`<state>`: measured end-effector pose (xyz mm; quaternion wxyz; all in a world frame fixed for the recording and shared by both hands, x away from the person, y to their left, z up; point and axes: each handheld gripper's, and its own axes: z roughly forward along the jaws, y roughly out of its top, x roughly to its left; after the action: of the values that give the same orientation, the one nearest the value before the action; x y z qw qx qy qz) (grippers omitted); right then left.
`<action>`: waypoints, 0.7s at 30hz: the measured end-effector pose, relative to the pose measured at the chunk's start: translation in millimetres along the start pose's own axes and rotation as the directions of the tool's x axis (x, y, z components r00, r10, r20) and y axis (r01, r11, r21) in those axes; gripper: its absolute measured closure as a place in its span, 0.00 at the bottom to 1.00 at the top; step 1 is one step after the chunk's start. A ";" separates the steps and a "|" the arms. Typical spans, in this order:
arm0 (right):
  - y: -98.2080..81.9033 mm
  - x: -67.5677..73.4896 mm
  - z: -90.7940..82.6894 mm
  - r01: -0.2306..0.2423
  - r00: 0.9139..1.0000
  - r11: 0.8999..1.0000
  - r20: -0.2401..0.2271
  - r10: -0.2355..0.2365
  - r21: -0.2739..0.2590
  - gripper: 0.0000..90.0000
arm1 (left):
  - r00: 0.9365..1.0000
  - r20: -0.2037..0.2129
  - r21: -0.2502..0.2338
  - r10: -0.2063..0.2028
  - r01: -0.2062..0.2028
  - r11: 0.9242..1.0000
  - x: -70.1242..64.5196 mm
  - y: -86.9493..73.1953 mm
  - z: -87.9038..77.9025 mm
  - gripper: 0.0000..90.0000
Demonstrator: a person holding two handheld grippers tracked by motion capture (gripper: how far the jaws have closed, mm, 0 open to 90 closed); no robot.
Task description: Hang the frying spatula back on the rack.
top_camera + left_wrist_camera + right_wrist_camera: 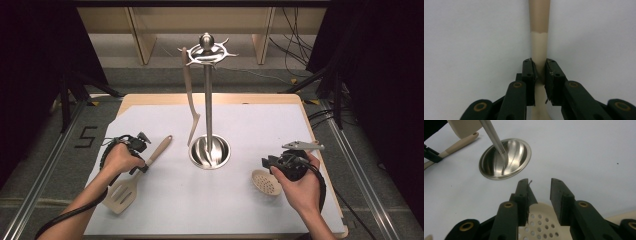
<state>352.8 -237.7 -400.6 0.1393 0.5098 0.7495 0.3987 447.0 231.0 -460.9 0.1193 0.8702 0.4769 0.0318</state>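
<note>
Looking down from the high view first, we've got the left gripper (pixel 140 167) planted on the handle of the slotted spatula (pixel 134 181), which lies flat on the white table (pixel 165 220) to the left of the utensil stand (pixel 209 100). One pale turner (pixel 190 102) already hangs from the stand's top hooks. Over on the right, the right gripper (pixel 266 162) sits just above the perforated skimmer (pixel 265 182), which lies near the table's front right.

In the left gripper view, we see the jaws clamped on the spatula's neck, pads (pixel 532 71) pressing both sides right below where the handle colour changes. So the grab looks done, and we reckon this is the pick-up step for hanging the spatula on the stand. Next move probably calls for lifting it clear, tipping it upright and lining the handle end up with a free hook, without knocking the turner.

In the right gripper view, the jaws stand apart with nothing pinched. The skimmer (pixel 541 222) lies right under and between them, and the stand's steel base (pixel 505 158) is a bit beyond. That gripper is released and waiting.
</note>
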 end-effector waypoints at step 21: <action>1.5 9.4 -0.7 -0.021 1.000 1.000 -0.005 0.021 -0.014 0.77 | 0.990 0.137 -0.587 0.017 0.068 0.807 -19.1 -52.5 -48.0 0.87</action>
<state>349.2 -229.5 -397.2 0.1371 0.5158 0.7416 0.4065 385.4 250.6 -425.7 0.4160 0.7838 0.4458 0.1173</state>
